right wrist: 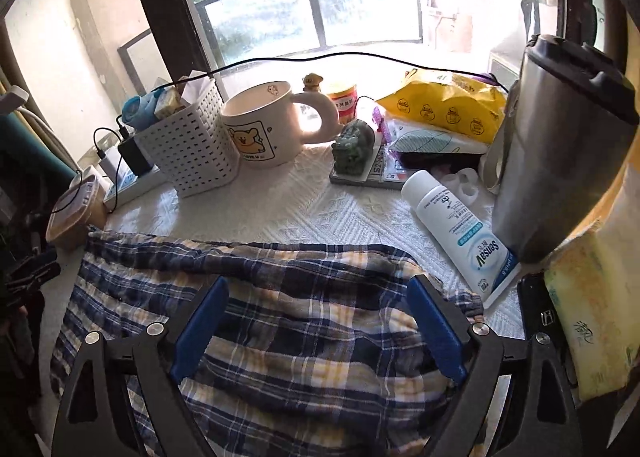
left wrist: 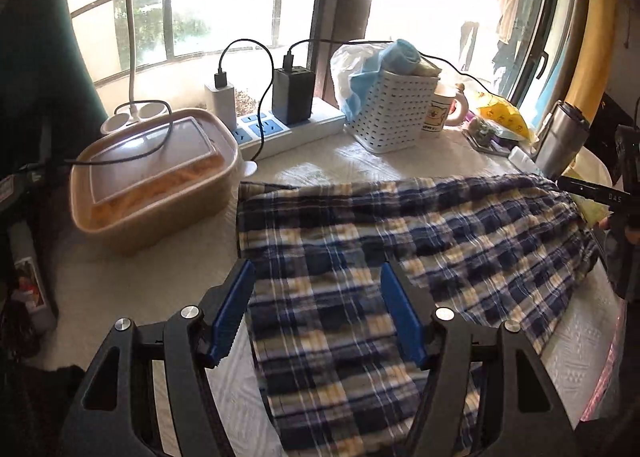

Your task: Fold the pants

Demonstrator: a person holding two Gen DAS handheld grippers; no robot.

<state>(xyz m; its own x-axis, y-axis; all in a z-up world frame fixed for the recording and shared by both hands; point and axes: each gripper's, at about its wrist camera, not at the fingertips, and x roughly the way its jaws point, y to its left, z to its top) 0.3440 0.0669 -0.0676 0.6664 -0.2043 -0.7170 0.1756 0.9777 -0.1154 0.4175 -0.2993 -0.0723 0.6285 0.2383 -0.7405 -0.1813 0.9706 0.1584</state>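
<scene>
The blue, white and yellow plaid pants [left wrist: 400, 249] lie spread on a white textured cloth [left wrist: 400, 161], wrinkled, with one end hanging toward me. My left gripper [left wrist: 316, 277] is open above the pants' left part, holding nothing. In the right wrist view the same pants [right wrist: 280, 321] lie bunched with their far edge folded along the cloth [right wrist: 300, 213]. My right gripper [right wrist: 318, 293] is open above them, empty. The right gripper's body also shows at the right edge of the left wrist view [left wrist: 620, 201].
Left: a brown lidded food box [left wrist: 152, 185], power strip with chargers [left wrist: 280, 125]. Behind: white basket [right wrist: 192, 145], bear mug [right wrist: 264, 125], green figurine [right wrist: 354, 149], yellow packet [right wrist: 444, 105]. Right: white tube [right wrist: 460, 233], steel flask [right wrist: 560, 149], sponge-like block [right wrist: 592, 317]. Window behind.
</scene>
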